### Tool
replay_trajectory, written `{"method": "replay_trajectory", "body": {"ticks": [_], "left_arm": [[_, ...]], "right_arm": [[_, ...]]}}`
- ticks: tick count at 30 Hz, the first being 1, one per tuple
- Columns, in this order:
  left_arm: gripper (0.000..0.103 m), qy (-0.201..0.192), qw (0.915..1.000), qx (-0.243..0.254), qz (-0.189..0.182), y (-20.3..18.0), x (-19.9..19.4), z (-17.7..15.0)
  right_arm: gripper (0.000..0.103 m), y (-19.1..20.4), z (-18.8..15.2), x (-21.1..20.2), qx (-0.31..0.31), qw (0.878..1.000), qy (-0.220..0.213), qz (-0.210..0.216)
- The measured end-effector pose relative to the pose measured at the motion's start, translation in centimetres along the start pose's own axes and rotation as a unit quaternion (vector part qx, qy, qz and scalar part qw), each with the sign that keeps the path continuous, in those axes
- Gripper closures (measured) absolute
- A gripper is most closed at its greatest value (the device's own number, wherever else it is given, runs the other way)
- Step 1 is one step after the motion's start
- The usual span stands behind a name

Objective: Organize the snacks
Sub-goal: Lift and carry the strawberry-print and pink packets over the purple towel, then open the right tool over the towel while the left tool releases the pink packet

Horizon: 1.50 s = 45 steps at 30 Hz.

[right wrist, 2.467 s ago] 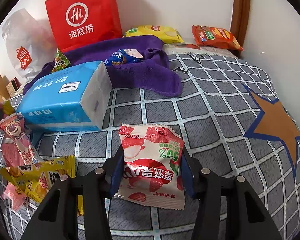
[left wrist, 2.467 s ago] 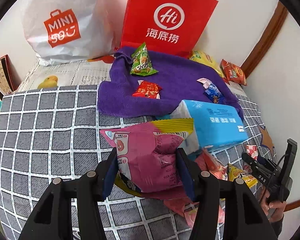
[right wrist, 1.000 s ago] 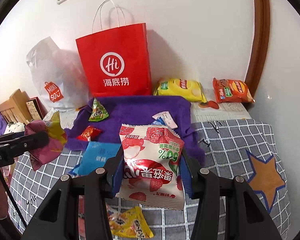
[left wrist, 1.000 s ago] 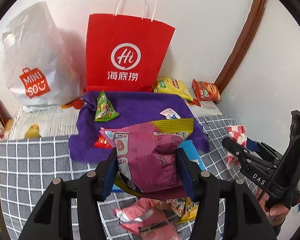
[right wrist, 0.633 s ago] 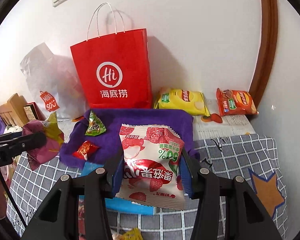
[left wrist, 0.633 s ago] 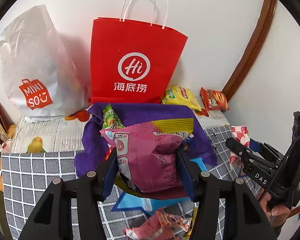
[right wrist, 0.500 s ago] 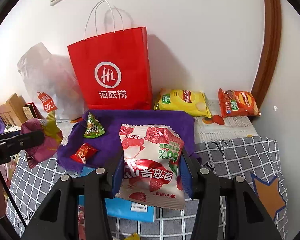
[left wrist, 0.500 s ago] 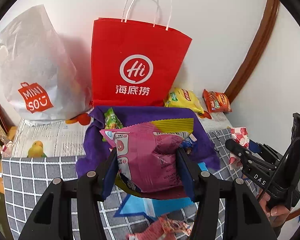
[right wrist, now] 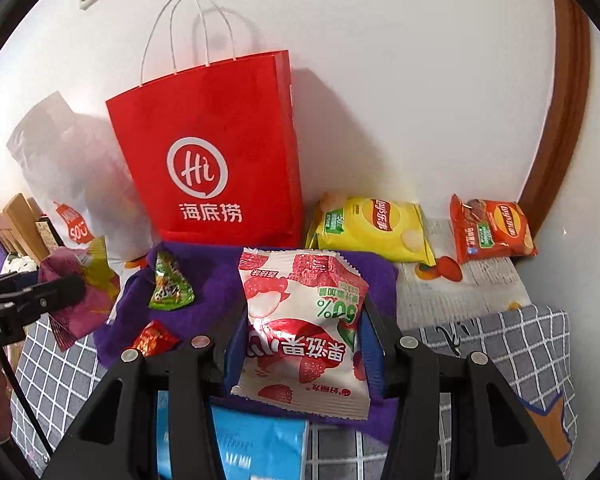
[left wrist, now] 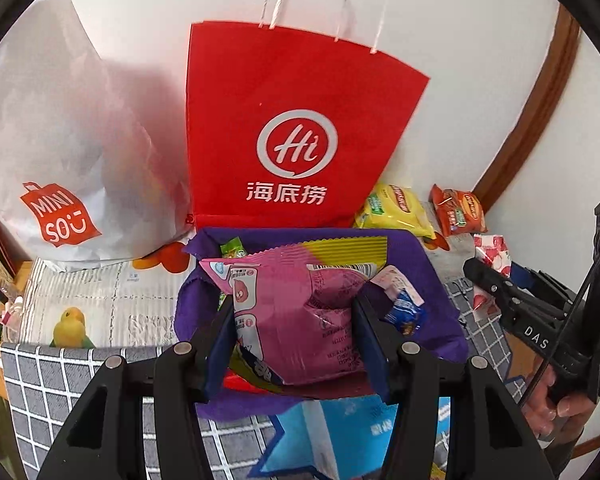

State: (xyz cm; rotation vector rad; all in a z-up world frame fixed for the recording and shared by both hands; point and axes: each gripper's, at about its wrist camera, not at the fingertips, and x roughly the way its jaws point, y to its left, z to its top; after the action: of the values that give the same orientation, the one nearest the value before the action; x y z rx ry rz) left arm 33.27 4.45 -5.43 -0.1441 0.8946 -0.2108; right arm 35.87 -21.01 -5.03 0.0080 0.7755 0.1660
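Both hand-held grippers raised off bed toward red bag (left wrist: 296,128): left (left wrist: 296,316) clamps pink packet (left wrist: 296,304), right (right wrist: 300,340) clamps strawberry packet (right wrist: 300,328); carry step, next likely drop into bag.

Left claw (left wrist: 296,332) and right claw (right wrist: 302,344) both clamped, raised side by side.

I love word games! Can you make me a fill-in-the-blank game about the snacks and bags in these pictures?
1. The left gripper is shut on a ___ snack packet.
2. The right gripper is shut on a white and red strawberry snack packet, held above the ___ towel.
3. The tall paper bag standing against the wall is ___.
4. Beside the yellow chip bag lies an ___ chip bag.

Missing words: pink; purple; red; orange
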Motion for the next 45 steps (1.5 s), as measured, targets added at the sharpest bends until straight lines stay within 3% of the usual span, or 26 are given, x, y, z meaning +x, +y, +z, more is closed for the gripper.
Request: {"method": "replay_trajectory", "body": {"ticks": [8, 20, 45], "left_arm": [[0.049, 0.026, 0.9994, -0.022, 0.004, 2.3, 3.6, -0.3], [0.049, 0.056, 0.9981, -0.025, 0.013, 3.4, 6.2, -0.8], [0.049, 0.097, 0.9951, -0.018, 0.006, 2.7, 9.2, -1.7]], "right_arm": [[0.054, 0.0, -0.4, 4.6, 0.0, 0.999, 0.032, 0.027], [0.054, -0.1, -2.7, 9.6, -0.02, 0.994, 0.099, 0.034], [0.053, 0.3, -3.9, 12.1, -0.048, 0.989, 0.141, 0.019]]}}
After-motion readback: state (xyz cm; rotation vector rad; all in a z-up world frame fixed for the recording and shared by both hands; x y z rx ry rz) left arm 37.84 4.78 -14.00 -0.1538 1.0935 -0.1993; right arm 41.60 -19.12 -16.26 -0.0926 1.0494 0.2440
